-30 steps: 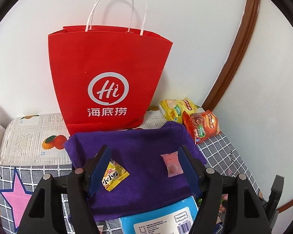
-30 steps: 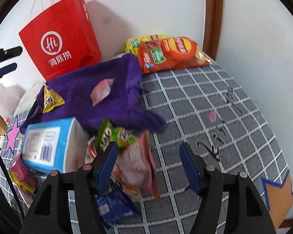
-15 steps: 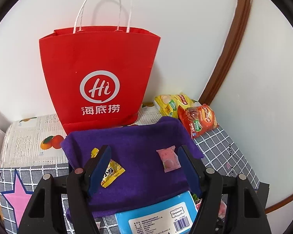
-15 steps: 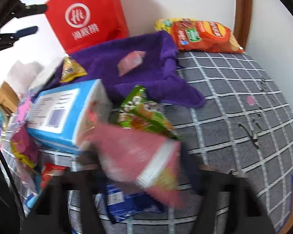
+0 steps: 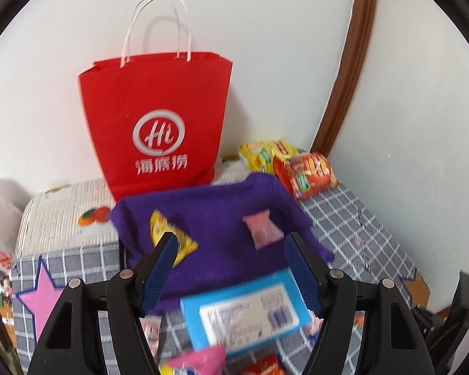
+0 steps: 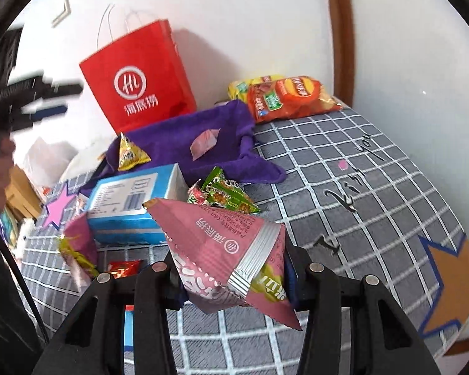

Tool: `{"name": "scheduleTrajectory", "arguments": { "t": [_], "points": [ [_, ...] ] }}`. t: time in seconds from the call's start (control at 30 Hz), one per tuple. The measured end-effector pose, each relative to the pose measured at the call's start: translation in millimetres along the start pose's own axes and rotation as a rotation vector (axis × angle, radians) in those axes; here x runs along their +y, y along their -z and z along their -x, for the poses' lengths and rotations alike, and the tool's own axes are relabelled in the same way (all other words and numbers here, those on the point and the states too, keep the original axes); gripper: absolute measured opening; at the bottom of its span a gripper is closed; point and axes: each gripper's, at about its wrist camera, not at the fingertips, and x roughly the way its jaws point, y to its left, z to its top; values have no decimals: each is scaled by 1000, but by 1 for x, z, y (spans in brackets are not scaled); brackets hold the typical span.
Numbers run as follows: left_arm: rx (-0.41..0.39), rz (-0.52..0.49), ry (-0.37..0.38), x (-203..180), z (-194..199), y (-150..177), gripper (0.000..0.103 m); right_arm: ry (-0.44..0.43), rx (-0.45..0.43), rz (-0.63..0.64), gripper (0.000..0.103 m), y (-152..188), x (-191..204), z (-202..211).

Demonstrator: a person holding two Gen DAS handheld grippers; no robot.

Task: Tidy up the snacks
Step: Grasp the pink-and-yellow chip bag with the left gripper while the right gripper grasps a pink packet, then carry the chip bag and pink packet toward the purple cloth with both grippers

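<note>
Pink snack packet: crinkled, silver seam, clamped in right gripper. Left gripper: jaws apart, empty. Surface: grey checked blanket; purple cloth, red bag against white wall.

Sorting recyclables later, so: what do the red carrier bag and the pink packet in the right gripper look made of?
The red bag looks like matte paper: stiff creased sides, twisted white cord handles. The pink packet looks like glossy plastic film, with a silvery crimped seal and serrated edges; probably foil-lined.
</note>
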Motion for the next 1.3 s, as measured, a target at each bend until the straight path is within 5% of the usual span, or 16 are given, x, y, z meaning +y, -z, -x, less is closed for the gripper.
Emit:
{"name": "scheduleTrajectory", "arguments": {
  "t": [0.23, 0.57, 0.67, 1.3],
  "points": [
    [64, 70, -5, 22, 16, 67, 77, -55, -8, -60, 46, 25, 4, 24],
    [204, 168, -24, 35, -23, 154, 75, -72, 16, -49, 46, 58, 10, 48],
    [166, 159, -83, 35, -20, 158, 56, -53, 5, -43, 46, 62, 8, 57],
    [85, 188, -5, 33, 41, 175, 48, -51, -6, -35, 46, 81, 11, 78]
  ]
}}
